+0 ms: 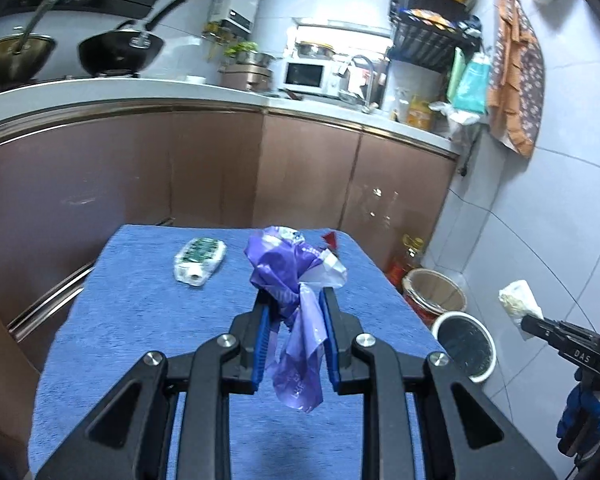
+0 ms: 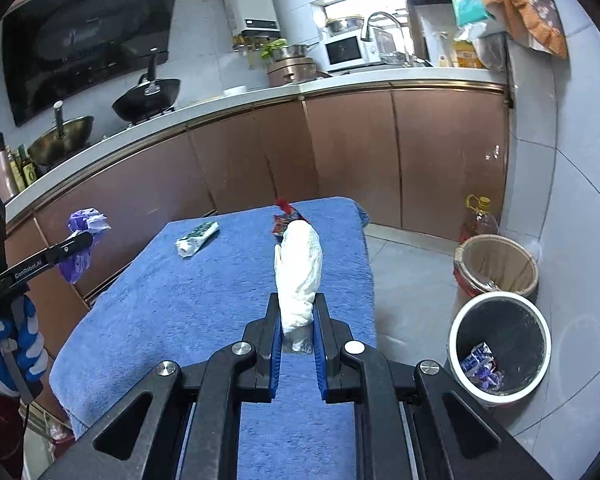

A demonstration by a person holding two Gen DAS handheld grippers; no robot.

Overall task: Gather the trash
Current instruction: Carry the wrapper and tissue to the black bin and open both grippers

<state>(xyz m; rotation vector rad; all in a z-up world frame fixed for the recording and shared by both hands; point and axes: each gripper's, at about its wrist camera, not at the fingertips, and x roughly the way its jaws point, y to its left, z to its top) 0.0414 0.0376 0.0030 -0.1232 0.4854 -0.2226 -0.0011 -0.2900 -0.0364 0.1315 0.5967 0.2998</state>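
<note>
At the lower right of the right wrist view, a white-rimmed bin (image 2: 500,346) with a black liner holds a few crumpled purple-and-white wrappers (image 2: 480,368); just behind it a tan basket bin (image 2: 498,266) looks empty of trash as far as its inside shows. The left gripper (image 1: 296,300) has its jaws pinching a crumpled purple plastic bag (image 1: 290,276), lifted above the blue-towelled table (image 1: 140,320). The right gripper (image 2: 298,308) has its jaws clamped on a wadded white paper towel (image 2: 300,272), also held over the table. A green-and-white packet (image 1: 200,258) lies mid-table, and a red wrapper (image 2: 286,216) near the far edge.
</note>
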